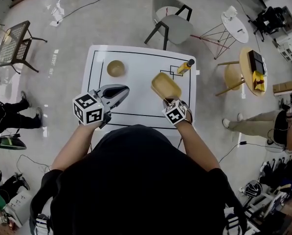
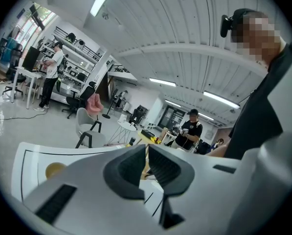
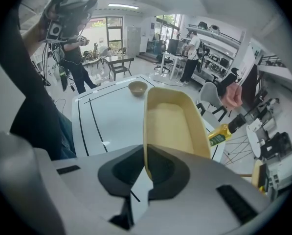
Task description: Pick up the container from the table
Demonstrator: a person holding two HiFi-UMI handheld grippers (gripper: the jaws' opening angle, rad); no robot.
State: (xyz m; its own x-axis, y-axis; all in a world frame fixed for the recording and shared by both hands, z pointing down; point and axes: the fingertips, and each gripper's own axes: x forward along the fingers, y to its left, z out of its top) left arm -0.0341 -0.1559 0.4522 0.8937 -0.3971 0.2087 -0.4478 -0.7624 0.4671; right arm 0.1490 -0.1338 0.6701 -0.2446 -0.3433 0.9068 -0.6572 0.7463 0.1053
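Evidently the right gripper point(image 3: 145, 173) was clamped on the near rim of the yellow container point(image 3: 175, 126), which hung tilted above the table point(image 1: 136, 82). A clean lift called for a firm pinch on that thin wall and a straight rise, as the container could slip. The left gripper point(image 2: 146, 165) hovered aside, jaws together on nothing.

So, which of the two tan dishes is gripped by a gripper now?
The rectangular container: the right gripper pinches its rim. The round bowl sits untouched on the table, with no gripper on it.
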